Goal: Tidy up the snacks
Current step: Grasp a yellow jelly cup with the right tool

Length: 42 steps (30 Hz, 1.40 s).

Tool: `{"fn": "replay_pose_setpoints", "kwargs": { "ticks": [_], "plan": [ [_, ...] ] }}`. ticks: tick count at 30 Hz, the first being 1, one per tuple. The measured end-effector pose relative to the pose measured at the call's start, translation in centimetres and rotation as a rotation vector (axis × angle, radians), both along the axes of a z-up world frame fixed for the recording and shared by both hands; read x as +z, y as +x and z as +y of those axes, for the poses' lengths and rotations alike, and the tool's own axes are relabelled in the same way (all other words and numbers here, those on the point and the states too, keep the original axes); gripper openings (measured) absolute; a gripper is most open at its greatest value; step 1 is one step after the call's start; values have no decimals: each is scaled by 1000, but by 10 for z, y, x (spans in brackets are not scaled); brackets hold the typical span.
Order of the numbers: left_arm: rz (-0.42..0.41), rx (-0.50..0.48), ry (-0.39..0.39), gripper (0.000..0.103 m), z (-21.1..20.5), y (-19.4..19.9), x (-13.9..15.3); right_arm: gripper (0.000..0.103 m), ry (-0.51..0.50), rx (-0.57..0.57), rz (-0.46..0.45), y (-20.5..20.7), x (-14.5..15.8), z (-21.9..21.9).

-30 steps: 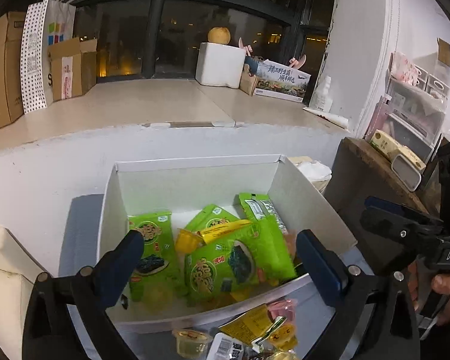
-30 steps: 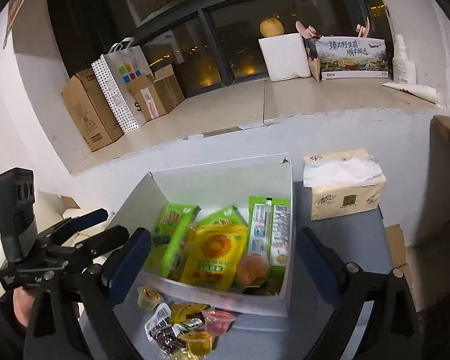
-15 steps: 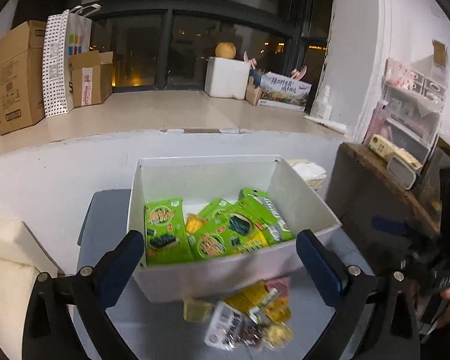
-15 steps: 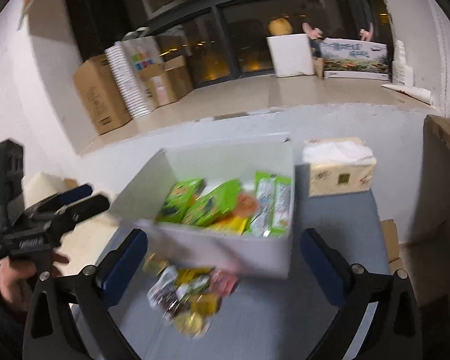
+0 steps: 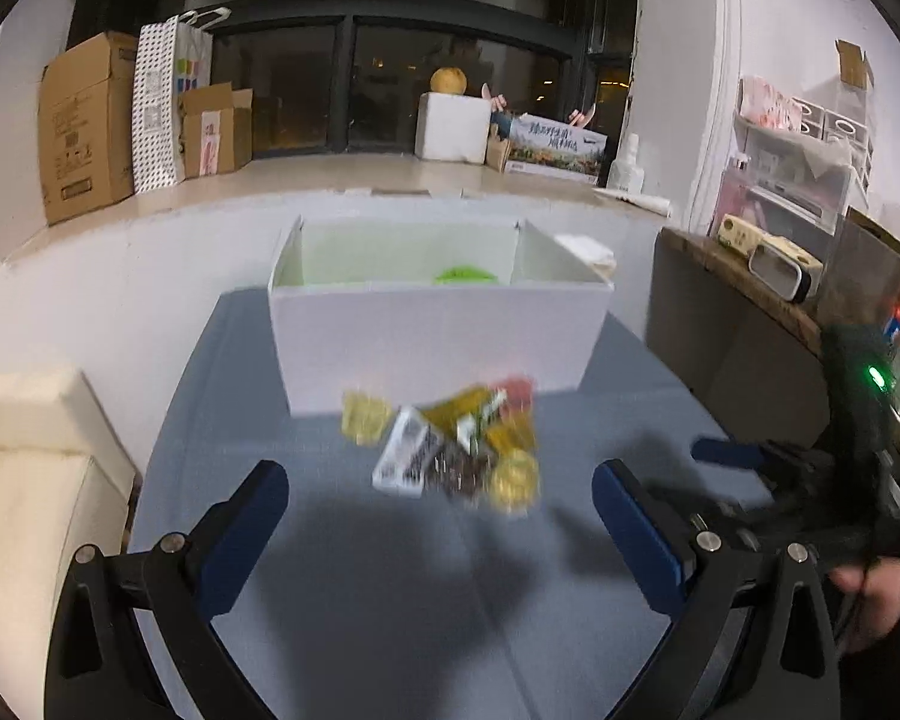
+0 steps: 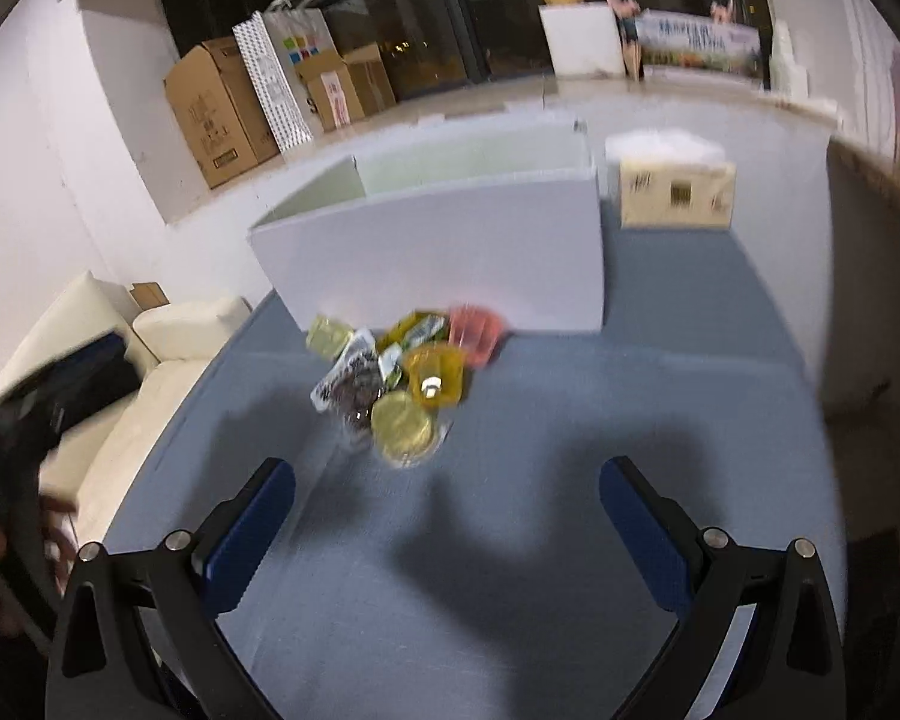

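Note:
A white box (image 5: 438, 342) (image 6: 450, 240) stands at the back of the blue table; a bit of green packet (image 5: 465, 273) shows over its rim. In front of it lies a small heap of loose snacks (image 5: 450, 444) (image 6: 399, 381): jelly cups, a dark packet, a pink cup. My left gripper (image 5: 438, 516) is open, low over the table, short of the heap, nothing between its fingers. My right gripper (image 6: 447, 510) is open too, just short of the heap. Each view shows the other gripper at its edge, blurred.
A tissue pack (image 6: 672, 186) stands right of the box. A cream sofa (image 6: 114, 384) lies left of the table, a dark wooden shelf (image 5: 744, 282) to the right. Cardboard boxes (image 5: 84, 126) sit on the window ledge behind. Bare blue table (image 6: 570, 510) lies before the heap.
Both grippers have pulled back from above the box and dropped low toward the table's front. The box interior is now mostly hidden; the loose heap sits ahead.

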<state>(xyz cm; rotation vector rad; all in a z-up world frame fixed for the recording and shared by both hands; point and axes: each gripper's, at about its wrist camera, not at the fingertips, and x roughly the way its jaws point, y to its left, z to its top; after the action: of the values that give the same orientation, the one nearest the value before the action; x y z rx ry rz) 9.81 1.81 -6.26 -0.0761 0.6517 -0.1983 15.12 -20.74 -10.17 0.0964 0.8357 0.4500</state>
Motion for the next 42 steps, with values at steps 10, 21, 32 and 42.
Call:
{"fn": "replay_pose_setpoints", "kwargs": {
  "ticks": [10,21,32,42],
  "plan": [
    [54,4,2,103,11,-35,-27,103,-14,-19,66,57,-19,37],
    [103,4,-5,103,11,-40,-51,97,-18,-60,162,100,-46,54],
    [109,14,-7,103,18,-31,-56,47,-35,-50,149,96,-42,54],
    [113,101,7,103,36,50,-45,47,18,-27,32,31,-2,24]
  ]
}}
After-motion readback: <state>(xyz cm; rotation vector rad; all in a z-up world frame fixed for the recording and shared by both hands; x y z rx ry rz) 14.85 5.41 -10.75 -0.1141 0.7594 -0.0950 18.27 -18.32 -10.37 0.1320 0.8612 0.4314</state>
